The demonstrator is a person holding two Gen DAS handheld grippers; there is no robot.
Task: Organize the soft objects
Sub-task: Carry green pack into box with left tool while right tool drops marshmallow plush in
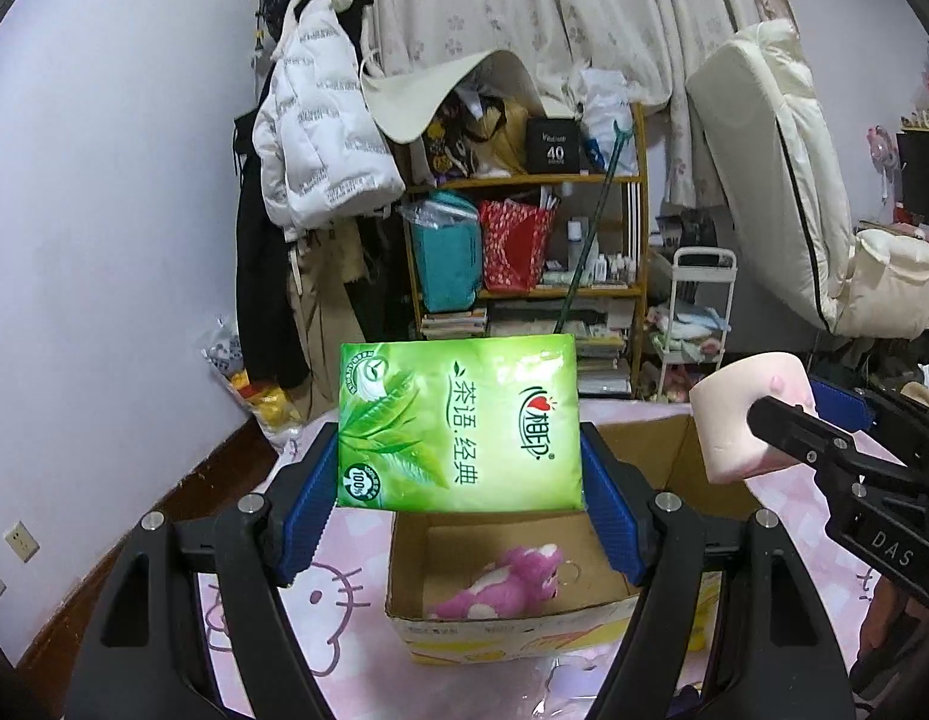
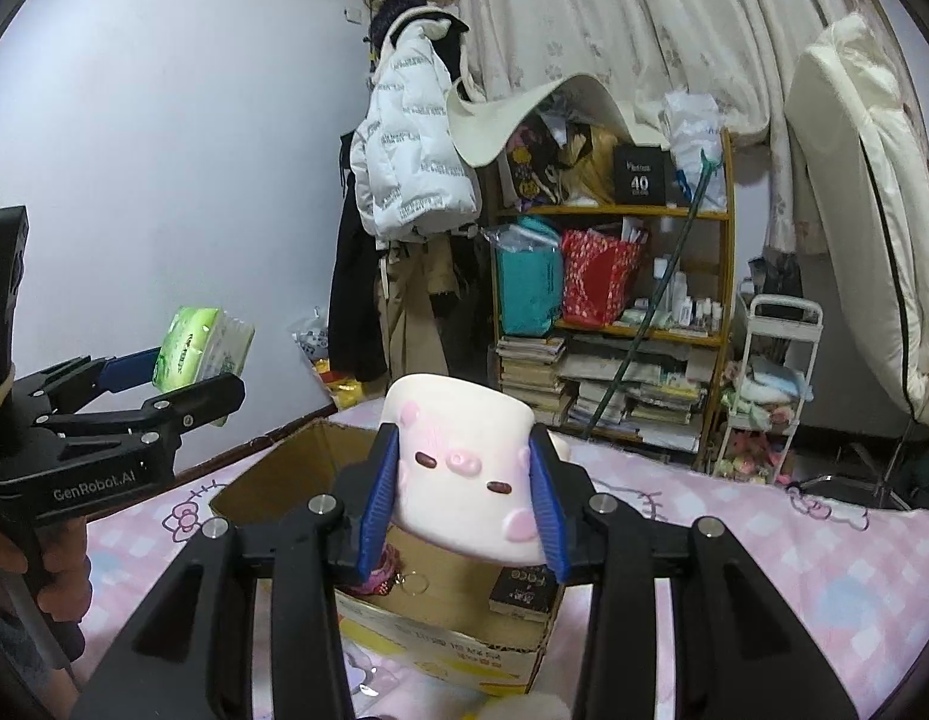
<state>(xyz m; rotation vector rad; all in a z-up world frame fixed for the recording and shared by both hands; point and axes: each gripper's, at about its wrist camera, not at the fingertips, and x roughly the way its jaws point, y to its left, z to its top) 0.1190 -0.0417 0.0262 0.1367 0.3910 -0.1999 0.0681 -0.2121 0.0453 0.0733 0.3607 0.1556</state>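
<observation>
My left gripper point(image 1: 458, 480) pinches the tissue pack point(image 1: 458, 423), my right gripper point(image 2: 473, 507) pinches the pig cushion point(image 2: 464, 468), both above the box point(image 1: 500, 624). Releasing together, they may collide and miss it.

A box point(image 1: 512, 624) sat on the bed point(image 1: 320, 612) with a plush toy point(image 1: 500, 585) inside; a shelf point(image 1: 584, 240) stood behind, a jacket point(image 1: 320, 138) hanging to its left.

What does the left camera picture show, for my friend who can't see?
The left tongs grip a green plastic tissue pack above an open cardboard box holding a pink plush toy. The right tongs hold a pale pink squishy toy.
</observation>
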